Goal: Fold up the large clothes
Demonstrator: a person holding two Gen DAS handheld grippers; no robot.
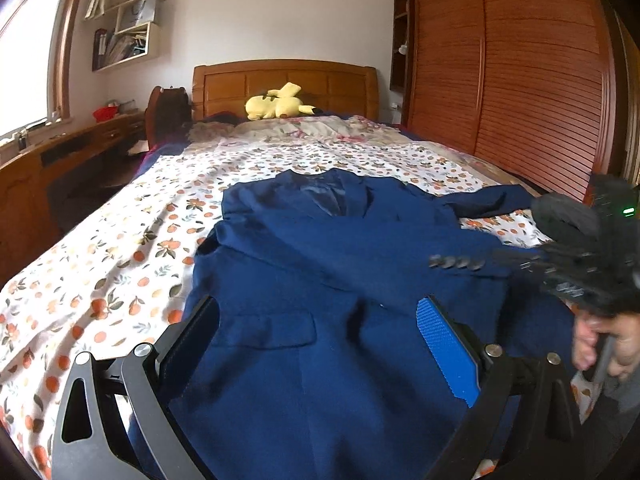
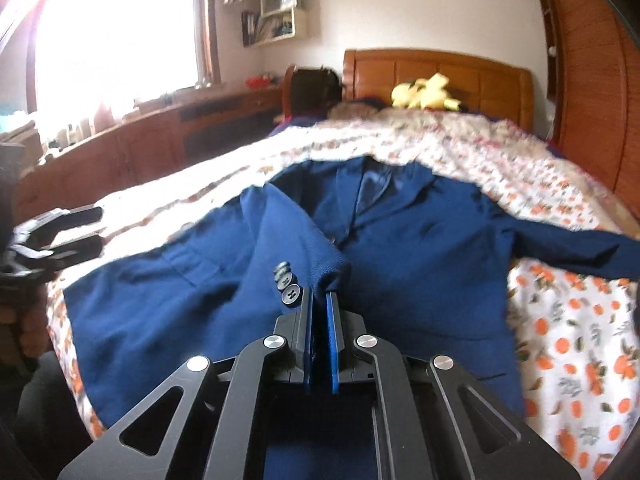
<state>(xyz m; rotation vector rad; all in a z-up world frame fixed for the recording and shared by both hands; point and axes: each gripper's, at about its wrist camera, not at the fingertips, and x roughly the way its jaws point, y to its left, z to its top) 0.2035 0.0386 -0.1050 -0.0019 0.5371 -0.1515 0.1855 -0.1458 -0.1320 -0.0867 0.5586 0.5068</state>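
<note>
A navy blue suit jacket (image 1: 320, 248) lies face up on the bed, collar toward the headboard. My left gripper (image 1: 316, 320) is open and empty, hovering over the jacket's lower front near a flap pocket. My right gripper (image 2: 320, 300) is shut on the cuff of the jacket's left-side sleeve (image 2: 288, 232), next to its buttons (image 2: 289, 282), and holds the sleeve across the jacket's body. In the left wrist view the right gripper (image 1: 520, 264) shows blurred at the right edge beside the cuff buttons (image 1: 456, 262). The other sleeve (image 2: 572, 244) lies stretched out to the right.
The bed has a white orange-print sheet (image 1: 120, 248), a wooden headboard (image 1: 284, 80) and a yellow plush toy (image 1: 276, 104). A slatted wooden wardrobe (image 1: 520, 80) stands on the right. A wooden desk (image 1: 60, 152) and window are on the left.
</note>
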